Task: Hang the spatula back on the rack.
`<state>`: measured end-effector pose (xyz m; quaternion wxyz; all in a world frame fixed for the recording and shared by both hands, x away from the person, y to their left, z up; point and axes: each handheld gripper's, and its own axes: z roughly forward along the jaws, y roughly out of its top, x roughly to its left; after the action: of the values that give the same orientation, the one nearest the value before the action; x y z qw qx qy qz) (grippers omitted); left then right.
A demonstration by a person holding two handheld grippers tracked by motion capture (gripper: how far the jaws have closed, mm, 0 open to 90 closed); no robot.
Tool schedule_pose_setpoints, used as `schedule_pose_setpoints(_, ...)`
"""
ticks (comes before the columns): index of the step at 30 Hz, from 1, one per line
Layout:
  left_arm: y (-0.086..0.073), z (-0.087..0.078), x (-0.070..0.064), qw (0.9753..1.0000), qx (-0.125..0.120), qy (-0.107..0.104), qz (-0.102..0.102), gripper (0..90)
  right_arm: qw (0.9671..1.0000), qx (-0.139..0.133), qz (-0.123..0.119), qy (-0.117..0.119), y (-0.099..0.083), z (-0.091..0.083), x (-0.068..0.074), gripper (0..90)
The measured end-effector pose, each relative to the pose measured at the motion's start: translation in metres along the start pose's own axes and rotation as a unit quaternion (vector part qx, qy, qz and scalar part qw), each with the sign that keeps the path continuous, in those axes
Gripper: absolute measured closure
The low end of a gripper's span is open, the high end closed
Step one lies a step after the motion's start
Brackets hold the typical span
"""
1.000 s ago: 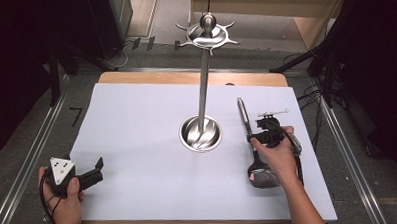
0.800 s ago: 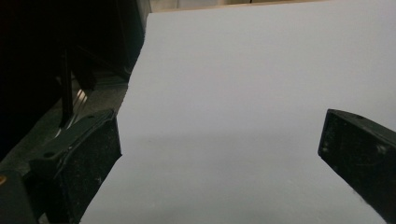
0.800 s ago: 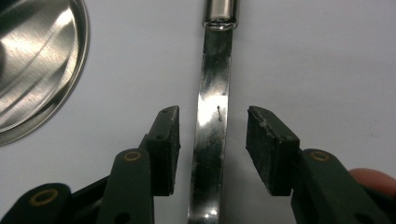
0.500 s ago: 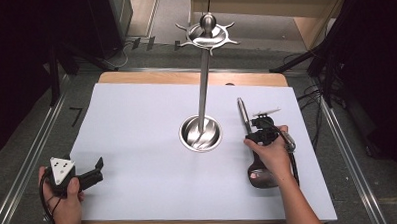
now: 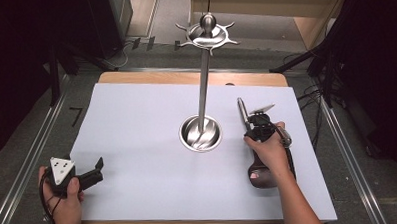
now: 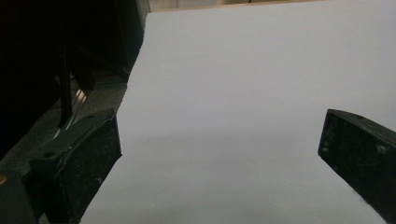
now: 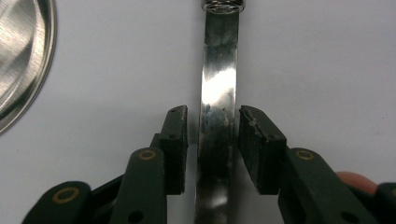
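Note:
A long shiny metal utensil lies on the white sheet at the right, its handle (image 5: 242, 110) pointing away from me. My right gripper (image 5: 254, 121) sits low over that handle. In the right gripper view the handle (image 7: 217, 84) runs up between the two black pads (image 7: 175, 135), which stand close on either side with thin gaps, so my right gripper (image 7: 212, 116) is open. A steel stand (image 5: 203, 87) with a round dish base (image 5: 201, 134) and a hooked crown (image 5: 208, 35) rises mid-table. My left gripper (image 5: 97, 168) rests at the front left, wide open over bare sheet (image 6: 219, 126).
The white sheet (image 5: 137, 124) covers a wooden tabletop whose edge (image 5: 185, 77) shows at the back. The stand's base rim (image 7: 18, 60) lies just left of the right gripper. Metal rails (image 5: 33, 158) run along both sides, with cables on the floor at the right.
My right hand and gripper have slid a little forward and left along the utensil's handle. The left gripper has stayed put.

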<state>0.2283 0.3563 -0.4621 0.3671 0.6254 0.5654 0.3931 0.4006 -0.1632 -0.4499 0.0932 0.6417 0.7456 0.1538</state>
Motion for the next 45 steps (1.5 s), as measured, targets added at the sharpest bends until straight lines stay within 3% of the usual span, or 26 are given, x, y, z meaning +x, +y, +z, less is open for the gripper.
schedule_pose_setpoints(4, 0.000, 0.000, 0.000, 1.0000, 0.000, 0.000, 0.000, 0.0, 0.9999, 0.016, 0.004, -0.003, 0.004, 0.001, 0.000, 74.8)
schedule_pose_setpoints(8, 0.000, 0.000, 0.000, 1.0000, -0.001, -0.002, 0.000, 0.0, 0.9998, 0.014, 0.014, -0.002, 0.004, 0.000, -0.001, 76.2)
schedule_pose_setpoints(21, 0.000, 0.000, 0.000, 1.0000, 0.000, -0.002, 0.000, 0.0, 0.9986, -0.046, 0.017, 0.020, -0.010, -0.004, -0.007, 76.7)
schedule_pose_setpoints(25, 0.000, 0.000, 0.000, 1.0000, 0.000, -0.001, -0.001, 0.0, 0.9965, -0.079, 0.010, 0.027, -0.015, -0.010, -0.006, 76.7)
schedule_pose_setpoints(39, 0.000, 0.000, 0.000, 1.0000, 0.000, -0.002, 0.000, 0.0, 0.9891, -0.141, 0.011, 0.041, -0.026, -0.019, -0.008, 76.7)
schedule_pose_setpoints(41, 0.000, 0.000, 0.000, 1.0000, 0.000, -0.002, 0.000, 0.0, 0.9860, -0.161, 0.010, 0.042, -0.028, -0.022, -0.008, 76.7)
schedule_pose_setpoints(45, 0.000, 0.000, 0.000, 1.0000, 0.000, -0.002, -0.001, 0.0, 0.9835, -0.174, 0.012, 0.047, -0.030, -0.025, -0.007, 76.7)
